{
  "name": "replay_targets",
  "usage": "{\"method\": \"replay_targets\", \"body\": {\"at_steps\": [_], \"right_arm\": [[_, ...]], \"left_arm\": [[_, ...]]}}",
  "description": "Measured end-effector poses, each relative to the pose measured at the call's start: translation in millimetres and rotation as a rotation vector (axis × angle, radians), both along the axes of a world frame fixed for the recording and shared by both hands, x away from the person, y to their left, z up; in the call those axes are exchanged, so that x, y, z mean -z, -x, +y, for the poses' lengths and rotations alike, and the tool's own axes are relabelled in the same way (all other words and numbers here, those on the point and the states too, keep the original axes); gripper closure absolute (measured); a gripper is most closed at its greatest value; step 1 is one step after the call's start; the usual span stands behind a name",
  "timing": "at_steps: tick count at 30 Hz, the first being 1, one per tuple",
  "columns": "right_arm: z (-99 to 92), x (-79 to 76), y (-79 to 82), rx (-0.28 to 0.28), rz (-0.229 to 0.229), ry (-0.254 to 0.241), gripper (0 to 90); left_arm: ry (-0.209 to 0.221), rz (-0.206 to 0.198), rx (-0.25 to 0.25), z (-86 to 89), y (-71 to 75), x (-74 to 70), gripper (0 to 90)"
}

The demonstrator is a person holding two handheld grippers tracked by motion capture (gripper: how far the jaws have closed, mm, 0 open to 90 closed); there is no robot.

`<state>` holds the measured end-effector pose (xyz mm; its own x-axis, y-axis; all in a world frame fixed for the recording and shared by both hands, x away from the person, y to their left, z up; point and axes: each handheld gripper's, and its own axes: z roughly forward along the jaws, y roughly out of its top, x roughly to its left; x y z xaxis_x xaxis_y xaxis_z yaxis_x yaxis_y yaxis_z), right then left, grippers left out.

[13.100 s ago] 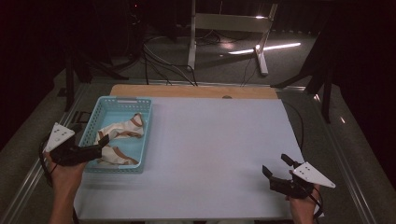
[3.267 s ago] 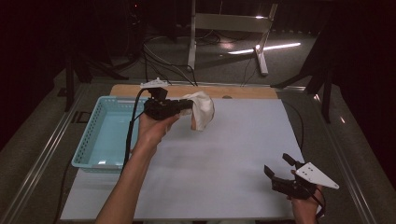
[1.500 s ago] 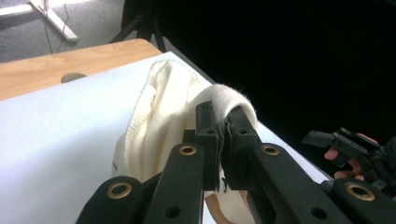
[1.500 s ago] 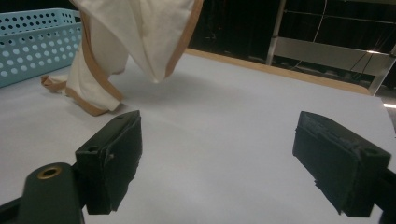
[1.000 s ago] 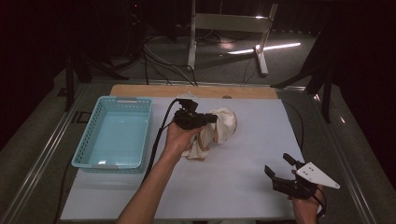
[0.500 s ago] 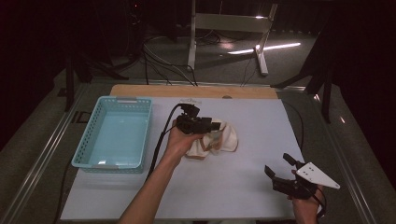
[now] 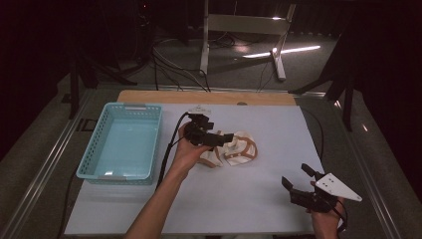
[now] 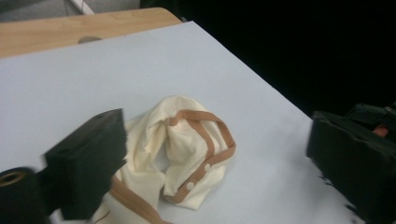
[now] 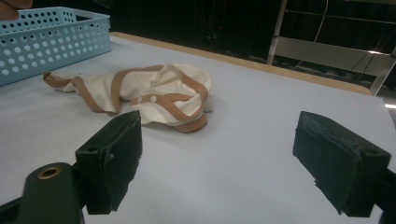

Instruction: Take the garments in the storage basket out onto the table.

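Note:
A cream garment (image 7: 240, 149) with tan trim and snap buttons lies crumpled in the middle of the white mat (image 7: 259, 209). My left gripper (image 7: 225, 140) hovers just over its left part. Its jaws have just been opening and now stand wide, with the garment (image 8: 187, 140) lying on the mat below and beyond them, free of the pads. My right gripper (image 7: 296, 175) rests open near the front right corner with nothing between its jaws. From the right gripper (image 9: 233, 163) the garment (image 9: 154, 93) lies a short way ahead.
A light blue perforated basket (image 7: 119, 107) stands at the left of the mat, and the basket (image 9: 46, 42) is also at the far left in the right gripper view. A wooden strip (image 7: 199, 97) edges the far side. A black cable (image 7: 166, 159) trails from the left gripper.
The left gripper has sunk a little with the garment and opened. The garment has dropped from its jaws and now lies spread on the mat. The right gripper has kept still.

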<state>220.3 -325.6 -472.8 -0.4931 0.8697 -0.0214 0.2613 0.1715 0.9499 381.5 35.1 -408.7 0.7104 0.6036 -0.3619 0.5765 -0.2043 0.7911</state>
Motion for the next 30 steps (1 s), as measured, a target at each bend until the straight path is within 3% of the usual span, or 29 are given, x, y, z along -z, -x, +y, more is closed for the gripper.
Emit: {"method": "replay_targets", "body": {"at_steps": [7, 13, 30], "right_arm": [[0.0, 0.0, 0.0, -0.001, -0.001, -0.001, 15.8], [0.1, 0.0, 0.2, 0.001, -0.001, -0.001, 15.8], [-0.4, -0.1, 1.4, 0.005, 0.0, -0.001, 15.8]], "left_arm": [[-0.047, -0.085, -0.042, 7.7, 10.3, -9.6, 0.2], [-0.052, -0.115, -0.064, 22.3, 16.1, -13.3, 0.2], [0.002, -0.193, -0.186, 91.2, 39.4, -26.5, 0.1]]}}
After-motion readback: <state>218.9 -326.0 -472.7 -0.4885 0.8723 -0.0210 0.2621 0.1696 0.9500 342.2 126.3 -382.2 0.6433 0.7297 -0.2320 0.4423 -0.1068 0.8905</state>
